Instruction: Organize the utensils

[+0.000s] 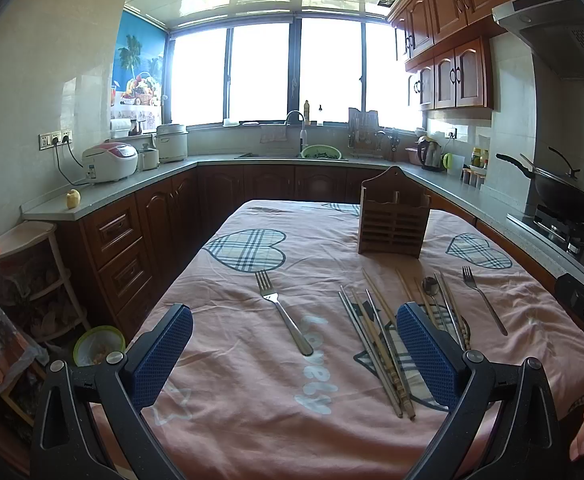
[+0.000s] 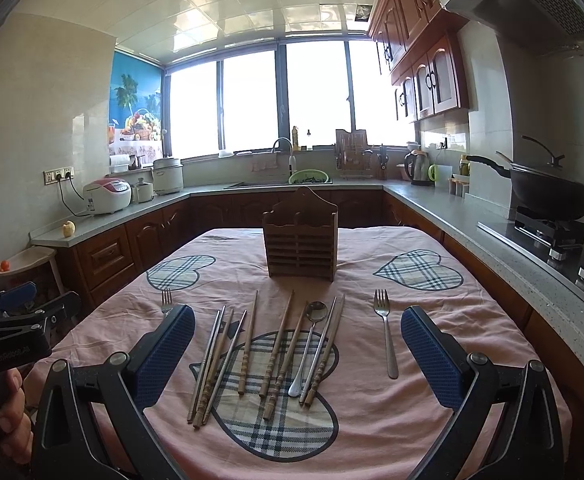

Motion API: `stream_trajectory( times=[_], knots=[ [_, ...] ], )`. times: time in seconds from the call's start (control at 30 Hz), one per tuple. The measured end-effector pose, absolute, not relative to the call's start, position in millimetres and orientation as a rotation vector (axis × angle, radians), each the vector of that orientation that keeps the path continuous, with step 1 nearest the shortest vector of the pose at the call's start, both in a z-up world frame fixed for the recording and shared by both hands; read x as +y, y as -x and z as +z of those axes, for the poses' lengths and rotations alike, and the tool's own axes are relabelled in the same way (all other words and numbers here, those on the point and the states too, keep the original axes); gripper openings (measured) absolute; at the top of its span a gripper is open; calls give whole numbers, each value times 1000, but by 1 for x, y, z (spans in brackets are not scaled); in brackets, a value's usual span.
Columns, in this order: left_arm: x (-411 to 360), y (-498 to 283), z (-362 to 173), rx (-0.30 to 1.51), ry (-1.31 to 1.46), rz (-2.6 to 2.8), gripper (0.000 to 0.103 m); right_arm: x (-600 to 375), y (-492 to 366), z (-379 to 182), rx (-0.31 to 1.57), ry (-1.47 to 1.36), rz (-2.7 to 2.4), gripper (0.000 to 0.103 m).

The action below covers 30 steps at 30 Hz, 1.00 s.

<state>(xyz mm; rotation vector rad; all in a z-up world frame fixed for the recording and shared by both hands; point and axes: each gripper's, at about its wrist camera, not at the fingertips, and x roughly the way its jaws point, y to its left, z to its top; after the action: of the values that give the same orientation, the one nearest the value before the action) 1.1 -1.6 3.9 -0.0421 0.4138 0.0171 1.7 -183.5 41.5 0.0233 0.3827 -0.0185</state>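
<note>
A wooden utensil holder (image 2: 300,238) stands upright at the far middle of the pink-clothed table (image 2: 372,420); it also shows in the left wrist view (image 1: 394,218). Several wooden and metal chopsticks (image 2: 247,354) lie side by side in front of it, with a metal spoon (image 2: 312,344) among them. One fork (image 2: 386,332) lies to their right, another fork (image 1: 283,312) to their left. My left gripper (image 1: 294,344) is open above the near table, the left fork between its fingers. My right gripper (image 2: 298,348) is open above the chopsticks and spoon. Both are empty.
Kitchen counters (image 2: 472,216) run around the table on three sides. A wok (image 2: 548,192) sits on the stove at the right. Rice cookers (image 1: 109,162) stand on the left counter. A shelf unit (image 1: 23,276) and a green bowl (image 1: 97,346) are on the floor at the left.
</note>
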Motion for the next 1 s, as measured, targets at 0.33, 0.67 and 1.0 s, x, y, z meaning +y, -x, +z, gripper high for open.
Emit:
stream_trajectory(
  times=[0.33, 0.67, 1.0],
  knots=[
    [0, -5, 3, 423, 40, 17, 102, -182, -3, 42, 384, -25, -10, 103],
    [1, -18, -3, 458, 50, 14, 102, -183, -8, 37, 398, -36, -8, 103],
    [12, -66, -8, 568, 97, -28, 100, -188, -28, 31, 449, -42, 15, 103]
  ],
)
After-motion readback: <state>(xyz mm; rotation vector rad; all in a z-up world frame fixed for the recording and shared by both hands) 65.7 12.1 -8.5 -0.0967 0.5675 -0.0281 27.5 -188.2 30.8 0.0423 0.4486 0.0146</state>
